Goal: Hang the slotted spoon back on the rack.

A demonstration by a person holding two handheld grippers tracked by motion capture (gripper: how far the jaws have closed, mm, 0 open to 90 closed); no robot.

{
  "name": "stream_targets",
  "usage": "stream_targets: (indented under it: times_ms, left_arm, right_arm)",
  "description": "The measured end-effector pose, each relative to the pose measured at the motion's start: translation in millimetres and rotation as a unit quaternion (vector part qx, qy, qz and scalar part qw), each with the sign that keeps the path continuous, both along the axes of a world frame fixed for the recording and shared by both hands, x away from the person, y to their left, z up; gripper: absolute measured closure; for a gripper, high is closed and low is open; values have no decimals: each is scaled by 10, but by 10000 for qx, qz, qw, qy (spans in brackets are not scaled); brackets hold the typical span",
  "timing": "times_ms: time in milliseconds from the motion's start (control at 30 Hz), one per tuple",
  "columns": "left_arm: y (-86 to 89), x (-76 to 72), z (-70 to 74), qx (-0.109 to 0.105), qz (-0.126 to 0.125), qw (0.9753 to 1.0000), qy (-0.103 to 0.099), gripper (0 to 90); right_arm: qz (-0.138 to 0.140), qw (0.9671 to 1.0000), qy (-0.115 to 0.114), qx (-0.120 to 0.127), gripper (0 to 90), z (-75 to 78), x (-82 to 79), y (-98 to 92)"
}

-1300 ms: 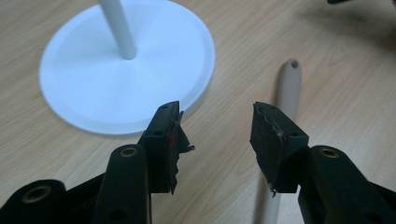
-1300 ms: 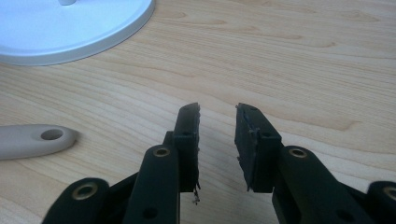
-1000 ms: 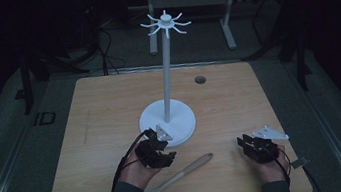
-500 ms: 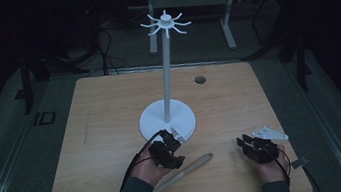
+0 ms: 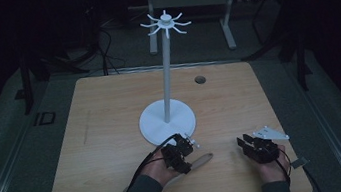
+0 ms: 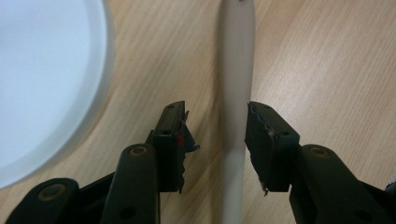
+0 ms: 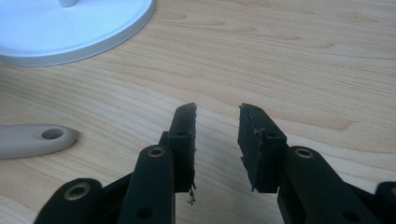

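While held low over the near edge of the surface (image 5: pixel 103 135), straddling the utensil (image 6: pixel 237 70) with the left hand-held gripper (image 6: pixel 215 112): jaws spread, one on each side of the pale handle, with a sliver of wood visible between each pad and the handle, so released and not yet gripping. Lying flat on the wood just in front of the stand (image 5: pixel 167 119), touching nothing else, with the hanging hole at the handle's far end, toward the right.

Judged to be the grasp step of hanging the utensil on the stand, approach done and closing still to come. Next: squeeze the jaws squarely on the handle, keeping it centred so it does not roll or pivot, then lift clear and carry up to the hooks (image 5: pixel 166 23) at the top of the tall pole. Hard to say how firm a grip such a smooth, rounded handle will allow.

Farther right, well apart from the utensil, resting near the surface with the right hand-held gripper (image 7: pixel 217 112): jaws parted, nothing between them, pointed toward the stand's white base. Ready to steady that base if needed.
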State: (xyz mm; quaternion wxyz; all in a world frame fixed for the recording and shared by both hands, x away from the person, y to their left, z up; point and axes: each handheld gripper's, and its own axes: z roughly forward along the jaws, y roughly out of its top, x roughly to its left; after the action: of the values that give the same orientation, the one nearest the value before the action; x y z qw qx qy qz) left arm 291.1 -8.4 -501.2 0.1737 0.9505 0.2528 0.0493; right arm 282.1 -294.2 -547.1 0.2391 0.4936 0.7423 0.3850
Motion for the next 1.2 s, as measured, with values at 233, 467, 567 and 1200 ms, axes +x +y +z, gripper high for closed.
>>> stream_targets:
  times_ms: [233, 467, 567, 1200]
  left_arm:
    - [-80, 13, -106, 216, -163, 9993, 253, 627]
    - [-117, 34, -174, 423, -221, 9979, 433, 666]
    - [-138, 30, -208, 521, -274, 9968, 546, 677]
    - [-191, 28, -277, 803, -323, 9942, 636, 723]
  right_arm:
    - [-1, 10000, 2, -7, 657, -3, 1, 0]
    - [-4, 10000, 7, -3, 654, -8, 2, 1]
    - [-13, 10000, 15, 1, 654, -10, 2, 0]
    - [-27, 10000, 45, 12, 641, -31, 9, -8]
